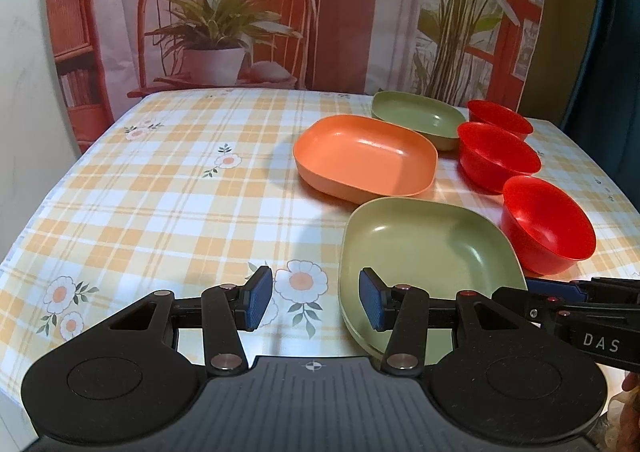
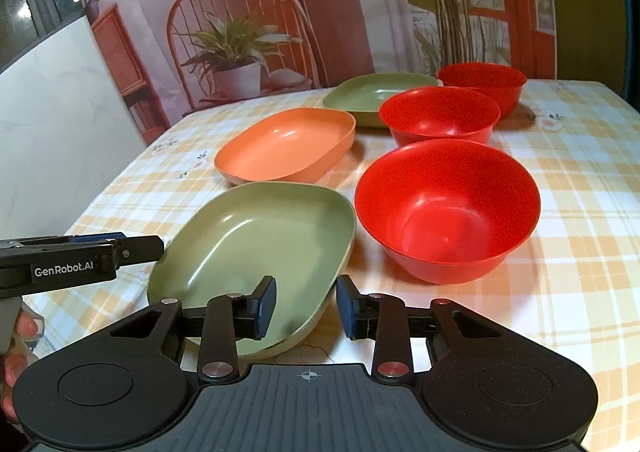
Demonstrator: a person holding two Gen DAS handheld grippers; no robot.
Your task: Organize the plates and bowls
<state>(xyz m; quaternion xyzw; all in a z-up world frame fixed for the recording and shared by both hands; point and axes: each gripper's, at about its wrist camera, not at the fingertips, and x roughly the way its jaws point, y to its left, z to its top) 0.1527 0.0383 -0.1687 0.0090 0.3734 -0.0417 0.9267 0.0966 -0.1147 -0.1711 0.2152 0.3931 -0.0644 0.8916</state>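
On the near green plate (image 2: pixel 256 236), the right gripper (image 2: pixel 306 306) straddles the rim, jaws narrow but not pressing. The left gripper (image 1: pixel 316 298) is half open, empty. It is better to close squarely on the rim before lifting.

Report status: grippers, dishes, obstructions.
Left gripper and right gripper open, astride near green plate rim. Three red bowls beside it. Nothing blocking.

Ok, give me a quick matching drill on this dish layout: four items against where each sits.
Items:
1. orange plate
2. near green plate
3. far green plate
4. nearest red bowl

Places:
A. back of the plate row
B. front of the bowl row
C. middle of the plate row
D. front of the plate row

Pairs: 1-C, 2-D, 3-A, 4-B
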